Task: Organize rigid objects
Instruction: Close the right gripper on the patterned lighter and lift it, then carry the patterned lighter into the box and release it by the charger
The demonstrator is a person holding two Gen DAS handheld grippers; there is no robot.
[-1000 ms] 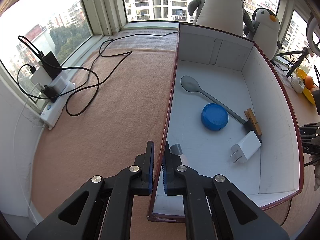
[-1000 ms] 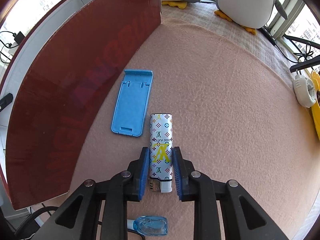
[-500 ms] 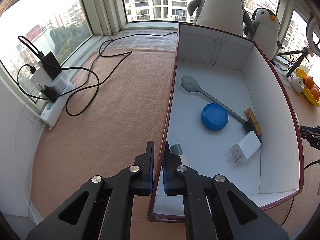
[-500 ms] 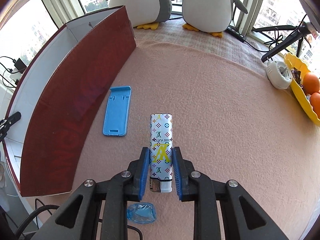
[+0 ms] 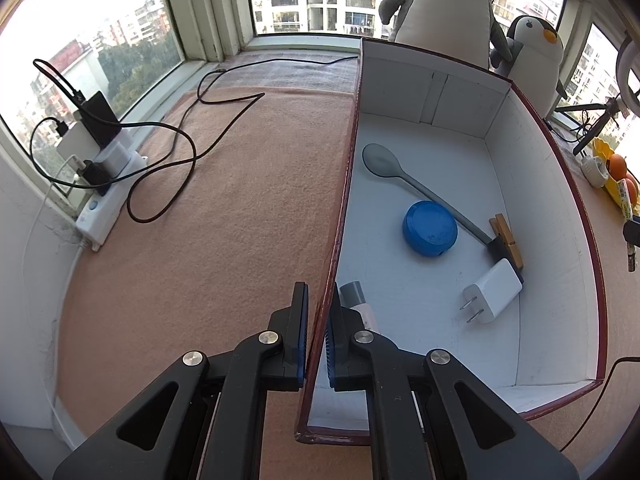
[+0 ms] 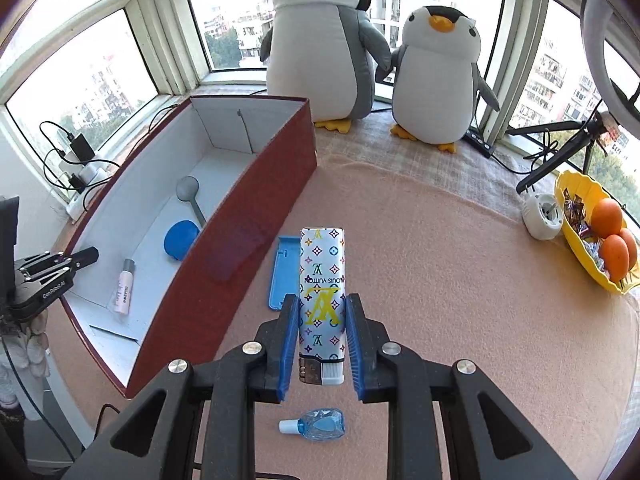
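My right gripper [image 6: 322,312] is shut on a white patterned lighter [image 6: 322,280] and holds it in the air above the pink cloth. Below it lie a blue phone stand [image 6: 284,268] and a small blue bottle [image 6: 320,429]. My left gripper [image 5: 316,320] is shut on the left wall of the red box [image 5: 344,184]; it also shows in the right wrist view [image 6: 60,266]. Inside the box are a grey spoon [image 5: 400,176], a blue lid [image 5: 430,228], a white plug [image 5: 492,296], a wooden clip [image 5: 508,240] and a small tube [image 6: 123,286].
Two plush penguins [image 6: 332,52] stand behind the box by the window. A yellow bowl with oranges [image 6: 596,236] and a white round holder [image 6: 542,216] sit at the right. A power strip with chargers and black cables [image 5: 104,168] lies at the left. A tripod [image 6: 560,152] stands behind.
My right gripper has risen with the lighter off the cloth and tilted up, so the box interior and penguins came into view. The left gripper has stayed on the box wall.
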